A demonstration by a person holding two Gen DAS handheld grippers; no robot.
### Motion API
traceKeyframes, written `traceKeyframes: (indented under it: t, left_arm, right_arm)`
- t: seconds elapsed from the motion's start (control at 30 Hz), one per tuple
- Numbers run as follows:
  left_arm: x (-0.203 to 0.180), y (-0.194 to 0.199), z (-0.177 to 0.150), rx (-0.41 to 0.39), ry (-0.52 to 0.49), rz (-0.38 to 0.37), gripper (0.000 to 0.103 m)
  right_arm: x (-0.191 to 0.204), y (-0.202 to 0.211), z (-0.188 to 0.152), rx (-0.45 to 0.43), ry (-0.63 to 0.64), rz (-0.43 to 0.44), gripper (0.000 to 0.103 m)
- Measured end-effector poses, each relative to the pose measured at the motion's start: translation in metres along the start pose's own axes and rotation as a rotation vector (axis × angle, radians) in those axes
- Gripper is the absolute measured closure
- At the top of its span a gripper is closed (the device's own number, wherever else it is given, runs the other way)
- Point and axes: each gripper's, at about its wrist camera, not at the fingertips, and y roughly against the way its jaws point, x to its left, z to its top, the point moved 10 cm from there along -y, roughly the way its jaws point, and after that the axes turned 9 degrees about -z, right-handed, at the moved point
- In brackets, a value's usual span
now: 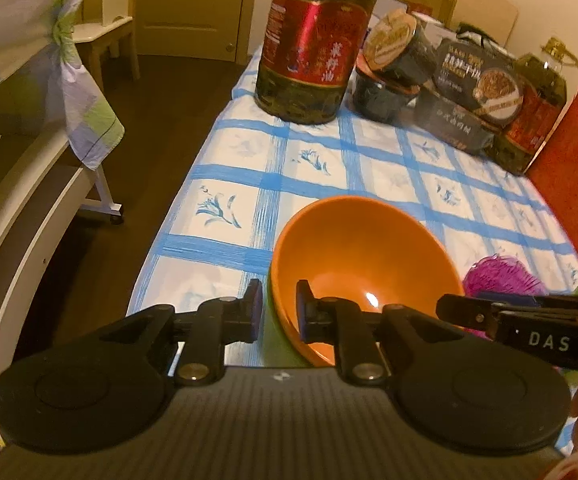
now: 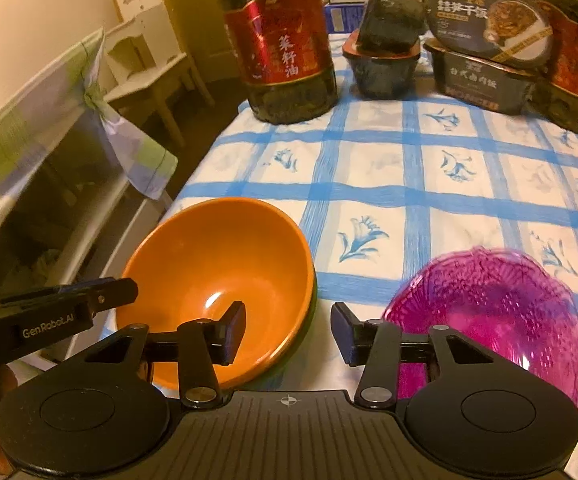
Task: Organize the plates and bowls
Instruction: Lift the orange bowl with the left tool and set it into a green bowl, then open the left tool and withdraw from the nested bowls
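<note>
An orange bowl [image 1: 363,264] sits on the blue-checked tablecloth near the table's left front edge; it also shows in the right wrist view [image 2: 217,280], with a dark green rim under it. My left gripper [image 1: 279,308] is open, its jaws straddling the bowl's near-left rim without closing on it. A purple glass dish [image 2: 497,312] lies to the right of the bowl; it also shows in the left wrist view [image 1: 497,276]. My right gripper [image 2: 287,332] is open and empty, low over the cloth between bowl and dish.
A big oil bottle [image 1: 313,40] stands at the back of the table, with dark food tubs [image 2: 381,52] and boxed meals [image 2: 489,40] beside it. A second oil bottle [image 2: 573,48] is at the far right. The table's left edge drops to the floor by a white shelf [image 1: 21,208].
</note>
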Motion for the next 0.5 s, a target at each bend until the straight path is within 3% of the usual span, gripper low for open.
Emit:
traceKeyframes:
  t: [0.17, 0.5]
  left_arm:
    - [-0.010, 0.030, -0.013, -0.040, 0.036, -0.022, 0.079]
    - [-0.053, 0.083, -0.074, -0.065, 0.047, -0.050, 0.075]
  right_arm:
    - [-0.013, 0.035, -0.018, -0.031, -0.063, 0.008, 0.054]
    - [-0.050, 0.106, -0.097, -0.023, -0.140, -0.047, 0.047]
